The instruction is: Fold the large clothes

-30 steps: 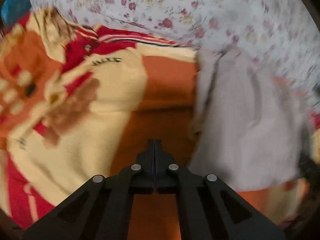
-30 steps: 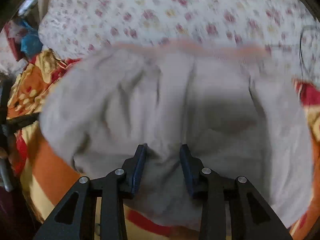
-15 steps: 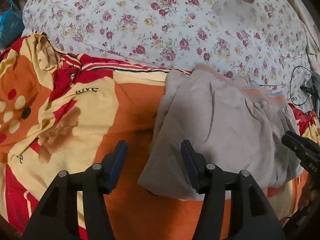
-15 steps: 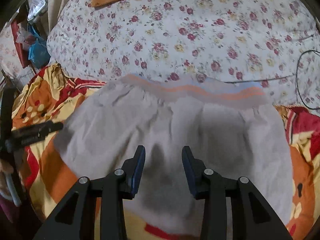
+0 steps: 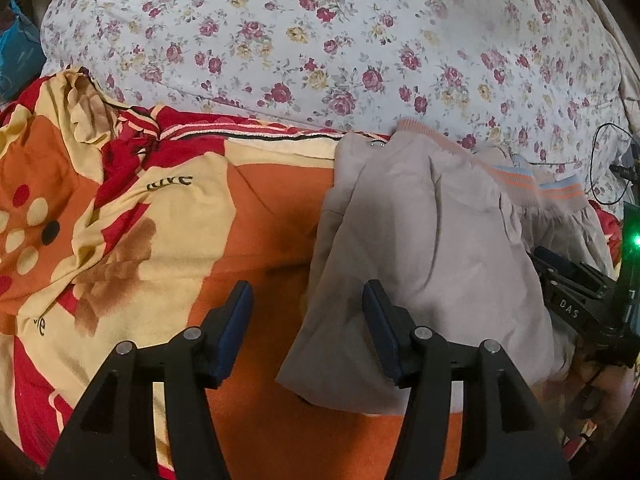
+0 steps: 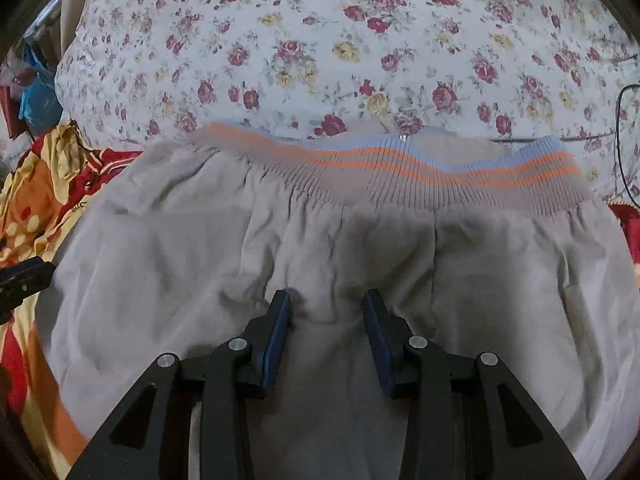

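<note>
1. Blue bag (image 5: 16,52), at nine to ten o'clock of the scene: lying past the bed's far left edge, mostly hidden.

2. Patterned blanket (image 5: 168,200), orange, cream and red, at nine o'clock: lying rumpled over the bed, carrying the garment on its right part.

3. Left gripper (image 5: 307,322), at six o'clock in its own view: hanging above the blanket with its jaws opening. Nothing is being pinched; its left pad is standing over bare orange cloth, its right pad over the garment's left edge.

4. Grey jacket (image 6: 320,248), the task's item, at the centre: lying folded into a compact bundle on the blanket, its ribbed hem (image 6: 460,176) with orange and pale blue stripes lying along the far edge, touching the floral sheet (image 6: 320,40) at twelve o'clock.

5. Right gripper (image 6: 326,328), at six o'clock in its own view: hovering over the middle of the jacket, jaws parted. A small ridge of grey cloth is rising between the pads; I cannot tell whether they are pressing it.

6. Black cable (image 5: 600,168), at three o'clock: looping across the floral sheet.
</note>
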The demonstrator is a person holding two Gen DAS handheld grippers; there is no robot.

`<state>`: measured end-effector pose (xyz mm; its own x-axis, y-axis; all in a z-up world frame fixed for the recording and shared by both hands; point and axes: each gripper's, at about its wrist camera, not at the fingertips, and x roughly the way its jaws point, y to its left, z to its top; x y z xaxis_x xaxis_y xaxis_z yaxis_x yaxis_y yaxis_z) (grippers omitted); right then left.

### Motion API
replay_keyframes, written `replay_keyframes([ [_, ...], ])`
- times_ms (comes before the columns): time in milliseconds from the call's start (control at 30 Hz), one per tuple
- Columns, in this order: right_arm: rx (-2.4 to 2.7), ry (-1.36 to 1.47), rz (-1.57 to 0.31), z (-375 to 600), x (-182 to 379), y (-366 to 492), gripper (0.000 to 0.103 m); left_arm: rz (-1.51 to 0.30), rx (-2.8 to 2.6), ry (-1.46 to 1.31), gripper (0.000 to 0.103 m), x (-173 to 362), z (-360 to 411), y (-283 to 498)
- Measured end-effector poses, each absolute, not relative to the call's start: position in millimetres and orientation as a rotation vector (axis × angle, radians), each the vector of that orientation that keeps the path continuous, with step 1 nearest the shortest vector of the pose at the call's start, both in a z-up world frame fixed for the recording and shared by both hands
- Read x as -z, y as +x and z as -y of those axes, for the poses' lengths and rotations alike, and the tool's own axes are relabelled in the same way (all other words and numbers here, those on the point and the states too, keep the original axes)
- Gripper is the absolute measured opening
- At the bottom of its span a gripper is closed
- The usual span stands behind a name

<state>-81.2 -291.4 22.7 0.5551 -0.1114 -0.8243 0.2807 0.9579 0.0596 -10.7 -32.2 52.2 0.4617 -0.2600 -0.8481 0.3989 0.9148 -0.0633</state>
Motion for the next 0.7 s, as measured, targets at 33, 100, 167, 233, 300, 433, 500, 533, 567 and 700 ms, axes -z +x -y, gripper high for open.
replay_keyframes([
  [33, 0.233, 0.191, -0.961, 291.3, -23.5, -81.0, 0.039, -1.016, 0.404, 0.151, 0.06, -51.6, 32.0, -10.3],
  [100, 0.226, 0.194, -0.974, 292.3, -26.9, -81.5, 0.039, -1.024, 0.398, 0.142, 0.063, -50.4, 30.9, -8.9],
  [167, 0.218, 0.208, -0.98, 292.6, -33.8, -84.6, 0.039, -1.037, 0.394, 0.122, 0.068, -48.8, 28.5, -6.8],
  [233, 0.209, 0.219, -0.959, 293.1, -43.6, -88.7, 0.039, -1.055, 0.391, 0.093, 0.072, -45.9, 25.4, -3.1],
  [300, 0.216, 0.228, -0.928, 296.8, -51.9, -91.9, 0.041, -1.087, 0.4, 0.047, 0.074, -42.0, 22.5, 1.8],
  [433, 0.242, 0.264, -0.914, 312.4, -51.0, -89.1, 0.041, -1.163, 0.427, -0.093, 0.083, -30.8, 14.9, 15.1],
  [500, 0.254, 0.294, -0.917, 320.7, -43.8, -86.8, 0.041, -1.19, 0.432, -0.121, 0.083, -24.3, 15.5, 21.2],
  [533, 0.256, 0.311, -0.92, 325.5, -38.9, -85.6, 0.041, -1.197, 0.433, -0.122, 0.084, -21.7, 17.6, 22.8],
  [567, 0.25, 0.337, -0.93, 329.4, -31.1, -84.3, 0.042, -1.196, 0.435, -0.118, 0.085, -19.3, 21.1, 24.3],
  [700, 0.237, 0.324, -0.908, 328.5, -16.9, -83.8, 0.045, -1.188, 0.453, -0.11, 0.086, -16.3, 32.6, 25.1],
])
